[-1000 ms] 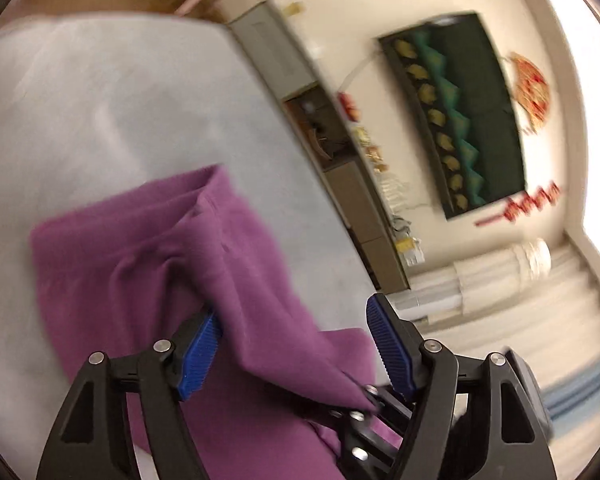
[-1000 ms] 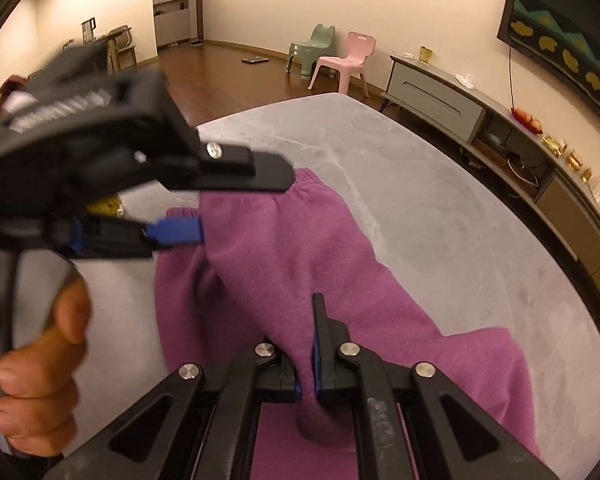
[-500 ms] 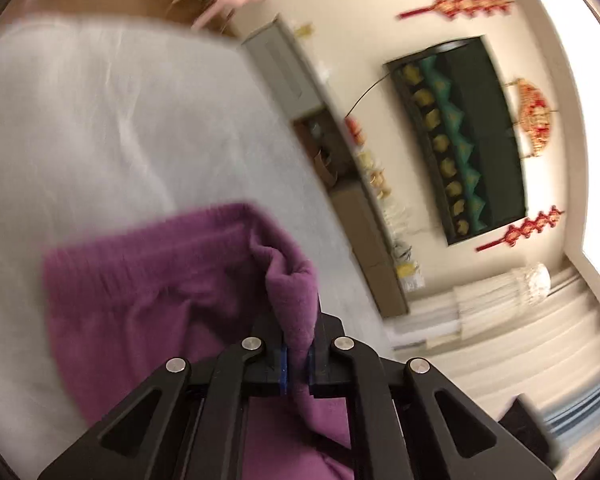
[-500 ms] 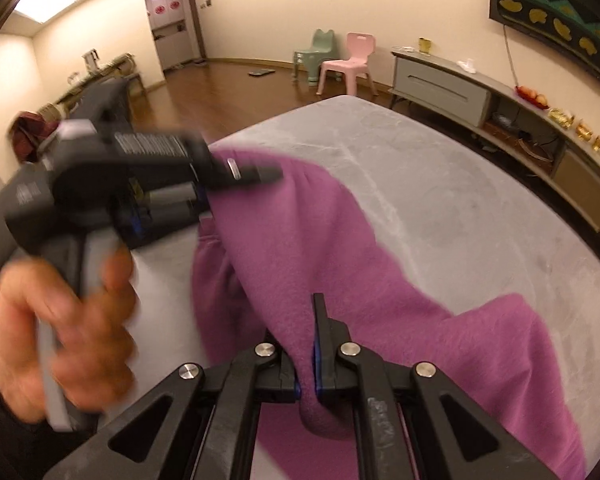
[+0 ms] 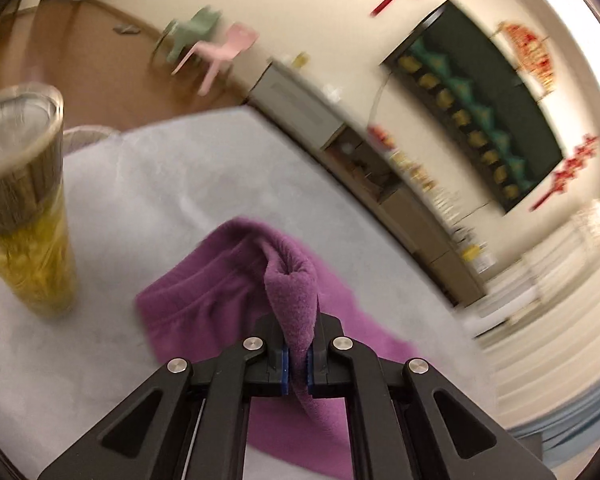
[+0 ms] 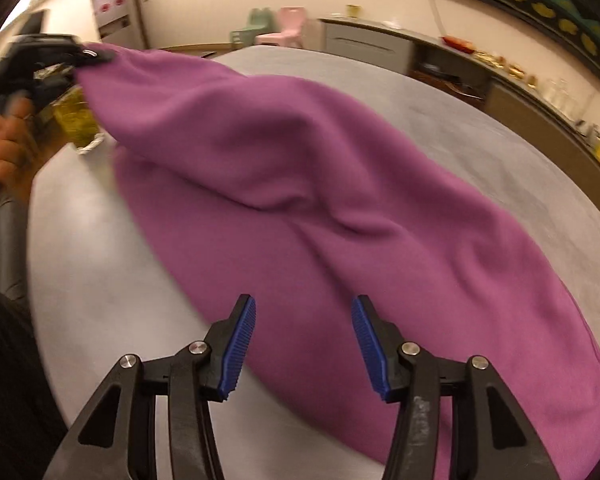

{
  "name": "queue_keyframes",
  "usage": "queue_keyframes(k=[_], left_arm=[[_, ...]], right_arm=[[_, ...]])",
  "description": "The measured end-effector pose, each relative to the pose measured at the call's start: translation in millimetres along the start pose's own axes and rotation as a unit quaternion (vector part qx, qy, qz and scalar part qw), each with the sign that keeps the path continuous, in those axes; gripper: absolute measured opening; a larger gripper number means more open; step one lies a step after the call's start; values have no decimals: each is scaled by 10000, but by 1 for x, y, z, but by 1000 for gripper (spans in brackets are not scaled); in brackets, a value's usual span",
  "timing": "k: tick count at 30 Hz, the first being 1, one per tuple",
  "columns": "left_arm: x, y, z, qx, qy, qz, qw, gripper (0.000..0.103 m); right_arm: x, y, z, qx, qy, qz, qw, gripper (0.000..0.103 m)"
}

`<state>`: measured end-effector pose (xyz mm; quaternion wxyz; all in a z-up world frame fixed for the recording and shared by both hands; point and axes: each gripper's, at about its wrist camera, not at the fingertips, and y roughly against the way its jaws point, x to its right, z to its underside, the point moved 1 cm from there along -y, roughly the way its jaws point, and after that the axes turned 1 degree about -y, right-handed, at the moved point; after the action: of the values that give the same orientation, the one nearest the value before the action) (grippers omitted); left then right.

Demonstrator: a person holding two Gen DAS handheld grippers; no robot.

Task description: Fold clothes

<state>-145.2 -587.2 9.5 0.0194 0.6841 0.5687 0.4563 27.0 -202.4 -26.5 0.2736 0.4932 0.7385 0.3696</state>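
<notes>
A purple fleece garment (image 6: 300, 200) lies stretched across a round grey table (image 6: 500, 152). My left gripper (image 5: 296, 368) is shut on a bunched edge of the purple garment (image 5: 292, 292), lifting it off the table. In the right wrist view that same left gripper (image 6: 72, 56) shows at the far left, held by a hand, pulling the cloth up. My right gripper (image 6: 304, 344) stands open just above the garment's near edge, with nothing between its blue pads.
A tall glass jar (image 5: 20, 208) of yellow liquid with a lid stands on the table at the left, close to the lifted cloth end. A low cabinet (image 6: 364, 44) and small chairs (image 6: 288, 28) line the far wall. A dark sleeve (image 6: 8, 380) is at lower left.
My right gripper has let go of the garment and opened. My left gripper, which closed on the cloth, has pulled its end away to the left, stretching the garment out.
</notes>
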Motion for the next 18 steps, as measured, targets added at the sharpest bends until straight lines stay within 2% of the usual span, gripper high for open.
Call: queue_keyframes(k=[2, 4, 5, 6, 7, 9, 11, 15, 18], left_arm=[[-1, 9, -2, 148, 124, 213, 9996, 3], [-2, 7, -3, 106, 160, 296, 9994, 3], [-2, 6, -4, 93, 163, 343, 9992, 3], [-1, 3, -5, 84, 154, 386, 9991, 3], [-1, 1, -6, 80, 145, 419, 9990, 3], [-4, 4, -4, 105, 130, 413, 9990, 3], [-7, 7, -3, 141, 124, 403, 9990, 3], [-15, 24, -8, 385, 184, 218, 9989, 3], [-21, 14, -5, 130, 56, -223, 9997, 3]], right_arm=[[11, -1, -3, 97, -173, 9, 9998, 53], [15, -5, -11, 180, -225, 40, 9996, 53], [16, -13, -13, 76, -178, 127, 9997, 51], [17, -22, -16, -62, -115, 230, 9997, 26], [19, -30, -17, -177, -106, 380, 9991, 14], [26, -32, -22, -128, -243, 393, 9989, 2], [30, -19, -26, 38, -315, 503, 9982, 2], [18, 42, -18, 464, -101, 210, 9987, 2], [9, 40, 5, 113, 192, 208, 9995, 2]])
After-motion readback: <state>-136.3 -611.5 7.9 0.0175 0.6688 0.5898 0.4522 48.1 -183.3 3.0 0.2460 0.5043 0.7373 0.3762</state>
